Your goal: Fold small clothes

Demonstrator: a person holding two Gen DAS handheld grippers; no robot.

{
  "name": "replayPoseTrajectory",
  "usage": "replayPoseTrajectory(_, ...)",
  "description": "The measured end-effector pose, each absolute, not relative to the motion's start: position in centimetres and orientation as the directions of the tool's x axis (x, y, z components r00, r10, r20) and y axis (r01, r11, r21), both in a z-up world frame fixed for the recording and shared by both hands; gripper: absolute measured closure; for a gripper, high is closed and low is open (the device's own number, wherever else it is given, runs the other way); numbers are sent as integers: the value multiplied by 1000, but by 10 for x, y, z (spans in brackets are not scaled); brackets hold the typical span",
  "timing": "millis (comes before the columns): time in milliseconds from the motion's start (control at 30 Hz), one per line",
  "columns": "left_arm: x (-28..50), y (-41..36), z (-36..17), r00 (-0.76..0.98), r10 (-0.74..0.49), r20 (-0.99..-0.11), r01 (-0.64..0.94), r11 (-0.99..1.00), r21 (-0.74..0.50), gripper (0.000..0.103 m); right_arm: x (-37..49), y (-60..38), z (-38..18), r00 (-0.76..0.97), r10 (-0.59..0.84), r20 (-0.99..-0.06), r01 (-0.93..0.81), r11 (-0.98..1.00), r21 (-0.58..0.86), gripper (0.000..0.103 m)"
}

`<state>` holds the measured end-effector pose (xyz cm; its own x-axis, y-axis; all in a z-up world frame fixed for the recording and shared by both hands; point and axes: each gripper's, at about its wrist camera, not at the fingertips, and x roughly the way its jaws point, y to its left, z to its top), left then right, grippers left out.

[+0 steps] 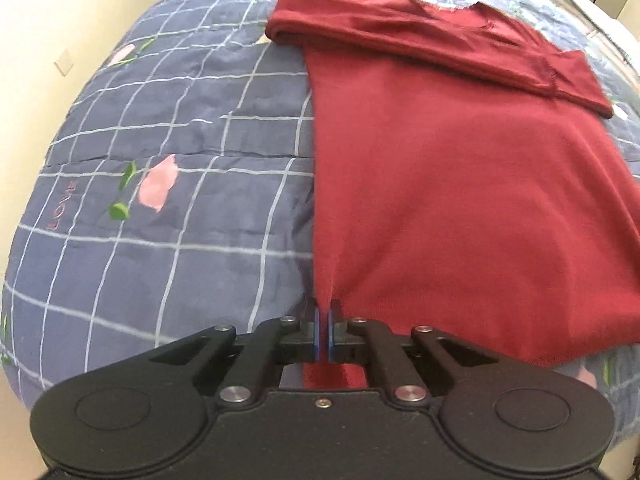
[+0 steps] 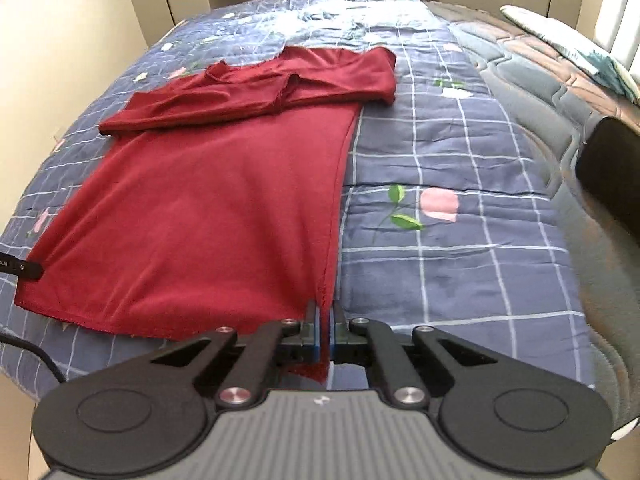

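Both grippers clamped on hem of dark red knit top (image 1: pixel 460 200).
Left gripper (image 1: pixel 323 312) pinches 7 o'clock corner, right gripper (image 2: pixel 324 312) 5 o'clock corner; blue checked quilt (image 1: pixel 180 160) beneath.

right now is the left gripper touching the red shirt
Touching. In the left wrist view the left gripper has its jaws shut on the bottom corner of the red shirt, with cloth passing between them.

A blue-grey checked quilt (image 2: pixel 460 240) covers the bed — pink flowers with green leaves (and the word LOVE) printed on it. To its right lies bare quilted mattress (image 2: pixel 532 76), a pale pillow (image 2: pixel 568 36) at the far right — cream walls (image 2: pixel 72 40) behind.
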<state>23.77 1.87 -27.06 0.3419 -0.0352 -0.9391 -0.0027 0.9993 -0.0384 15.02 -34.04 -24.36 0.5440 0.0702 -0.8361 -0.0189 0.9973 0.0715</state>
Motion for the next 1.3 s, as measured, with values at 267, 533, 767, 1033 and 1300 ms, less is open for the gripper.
replayPoseTrajectory(267,209,30,-268,315,-57,-947,-38,997,-72,100,132,-347,-249,490,52,-870,-40,998,37,99)
replayPoseTrajectory(533,209,35,-281,346,-79,-935,-70,992,-110,58,132,-346,-256,523,60,-850,-83,996,19,51)
replayPoseTrajectory(767,205,38,-269,414,-32,-910,-90,993,-75,7,120,-325,-247,594,72,-801,-237,967,-89,20)
replayPoseTrajectory(1033,182,2,-261,516,8,-857,58,997,45,1,108,-285,-283,532,67,-844,-428,881,-200,21)
replayPoseTrajectory(1300,151,-43,-270,505,-62,-861,294,950,104,1,106,-264,-297,596,20,-803,-435,849,-302,44)
